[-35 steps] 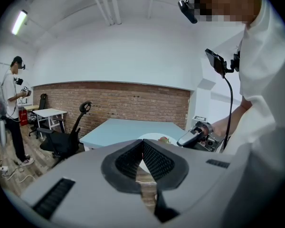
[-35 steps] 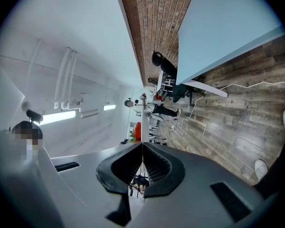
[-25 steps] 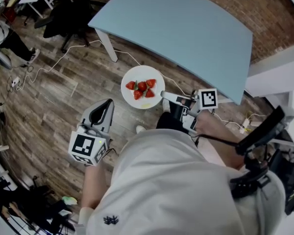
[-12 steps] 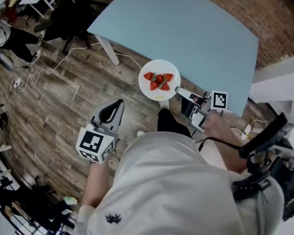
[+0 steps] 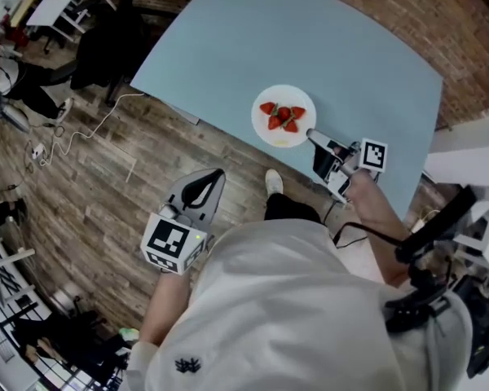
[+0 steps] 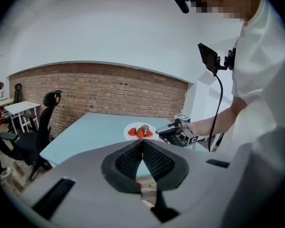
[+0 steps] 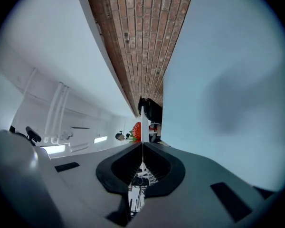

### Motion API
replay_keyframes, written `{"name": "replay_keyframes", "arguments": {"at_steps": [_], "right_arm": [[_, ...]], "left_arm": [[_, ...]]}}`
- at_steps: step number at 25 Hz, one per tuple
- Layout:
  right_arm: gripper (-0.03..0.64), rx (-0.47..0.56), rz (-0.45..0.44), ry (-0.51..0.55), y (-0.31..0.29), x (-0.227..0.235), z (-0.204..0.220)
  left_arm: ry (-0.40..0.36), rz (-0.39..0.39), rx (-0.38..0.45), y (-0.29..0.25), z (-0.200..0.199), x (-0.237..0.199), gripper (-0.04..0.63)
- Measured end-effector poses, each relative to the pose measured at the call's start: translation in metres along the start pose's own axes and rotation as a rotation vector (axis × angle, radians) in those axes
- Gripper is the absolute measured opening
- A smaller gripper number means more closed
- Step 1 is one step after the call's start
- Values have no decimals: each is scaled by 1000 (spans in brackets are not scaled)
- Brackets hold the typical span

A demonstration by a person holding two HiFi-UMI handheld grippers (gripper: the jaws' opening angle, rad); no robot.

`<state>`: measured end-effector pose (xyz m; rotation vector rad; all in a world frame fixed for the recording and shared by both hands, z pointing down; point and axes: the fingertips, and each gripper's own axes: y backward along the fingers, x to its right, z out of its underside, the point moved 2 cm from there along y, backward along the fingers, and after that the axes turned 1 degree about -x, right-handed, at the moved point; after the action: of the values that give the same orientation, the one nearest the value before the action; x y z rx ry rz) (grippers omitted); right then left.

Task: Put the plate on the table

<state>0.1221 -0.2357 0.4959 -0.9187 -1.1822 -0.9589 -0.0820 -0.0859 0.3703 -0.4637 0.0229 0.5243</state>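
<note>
Plate (image 5: 277,138) edge sits pinched in the right claw (image 5: 310,135); left claw (image 5: 217,174) closed, empty.

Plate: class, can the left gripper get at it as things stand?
Probably yes: open air lies between left gripper and plate; right gripper clamps only the near rim. Left jaws are shut.

I worked in an office-like studio: brick wall (image 6: 109,87), wood-plank floor (image 5: 90,194), swivel chair (image 6: 51,101), white desk (image 6: 21,107), loose cables (image 5: 106,114).
</note>
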Motion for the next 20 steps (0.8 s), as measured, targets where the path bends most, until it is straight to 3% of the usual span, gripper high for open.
{"name": "replay_keyframes", "arguments": {"at_steps": [9, 16, 20], "right_arm": [[15, 106, 54, -29, -3, 66, -140], [15, 199, 89, -89, 3, 130, -222], [15, 229, 155, -102, 7, 165, -250]], "left_arm": [[-26, 17, -55, -92, -53, -17, 2], [-15, 12, -115, -153, -68, -16, 2], [4, 21, -156, -173, -68, -17, 2]]}}
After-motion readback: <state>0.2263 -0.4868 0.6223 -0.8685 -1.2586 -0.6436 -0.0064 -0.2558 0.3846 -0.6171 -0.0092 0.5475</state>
